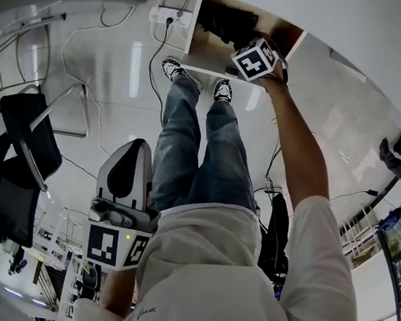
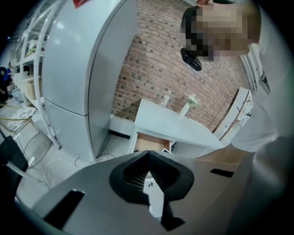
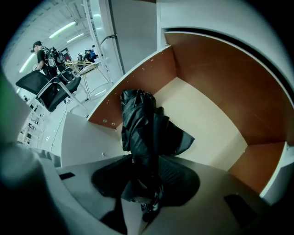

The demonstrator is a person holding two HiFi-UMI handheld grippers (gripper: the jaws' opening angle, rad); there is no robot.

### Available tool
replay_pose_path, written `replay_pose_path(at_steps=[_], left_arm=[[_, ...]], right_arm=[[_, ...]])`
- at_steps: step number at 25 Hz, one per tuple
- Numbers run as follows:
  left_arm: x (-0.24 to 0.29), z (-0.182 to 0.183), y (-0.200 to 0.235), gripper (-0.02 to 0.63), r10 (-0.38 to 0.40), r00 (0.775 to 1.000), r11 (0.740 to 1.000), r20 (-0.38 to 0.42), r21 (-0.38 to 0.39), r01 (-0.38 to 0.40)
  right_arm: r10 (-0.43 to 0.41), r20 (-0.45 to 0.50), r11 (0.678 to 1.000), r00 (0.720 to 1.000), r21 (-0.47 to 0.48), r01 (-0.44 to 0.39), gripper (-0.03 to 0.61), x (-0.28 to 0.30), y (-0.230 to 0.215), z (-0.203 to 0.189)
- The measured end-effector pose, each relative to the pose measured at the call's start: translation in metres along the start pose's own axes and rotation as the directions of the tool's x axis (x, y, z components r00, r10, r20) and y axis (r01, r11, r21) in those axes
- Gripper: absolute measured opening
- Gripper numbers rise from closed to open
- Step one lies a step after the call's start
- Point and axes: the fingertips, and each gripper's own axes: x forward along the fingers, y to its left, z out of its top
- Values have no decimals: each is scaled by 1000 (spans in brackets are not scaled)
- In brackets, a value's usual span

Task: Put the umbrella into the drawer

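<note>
Right gripper (image 3: 146, 166) was clamped on the near end of the black folded umbrella (image 3: 143, 126), fabric bunched between the two pads. The umbrella ran straight out from the jaws, its far end down inside the open drawer (image 3: 209, 121), near the left wall and back corner. The rest of the drawer bottom was bare, with brown side walls. In the head view the right arm reached out over the drawer (image 1: 209, 60), the right gripper (image 1: 255, 60) showing mainly its marker cube, and the dark umbrella (image 1: 224, 21) sat in the drawer's far part. The drawer was pulled out from under a white table (image 1: 360, 44).

Left gripper (image 2: 148, 157) had its jaws together, nothing between them. It was held low at the person's left side (image 1: 125, 167), well apart from the drawer. Its view looked back at the table (image 2: 177, 125) with the drawer (image 2: 150, 143) open, against a brick wall (image 2: 161, 55).

Office chair (image 1: 26, 139) on the floor at left; power strip (image 1: 171, 16) near the drawer.
</note>
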Motion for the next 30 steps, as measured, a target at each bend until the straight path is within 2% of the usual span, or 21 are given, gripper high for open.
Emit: replay_pose_path(at_steps=[15,30], left_arm=[[-5,7,-15,9,-8,999,1000,36,11,8],[-8,13,-25,9,-11,997,1000,71,7,11]], right_arm=[[48,84,993,995,107,-57,54,-27,11,-2],[30,122,988,992,146,-47,18,-53,10,-8]])
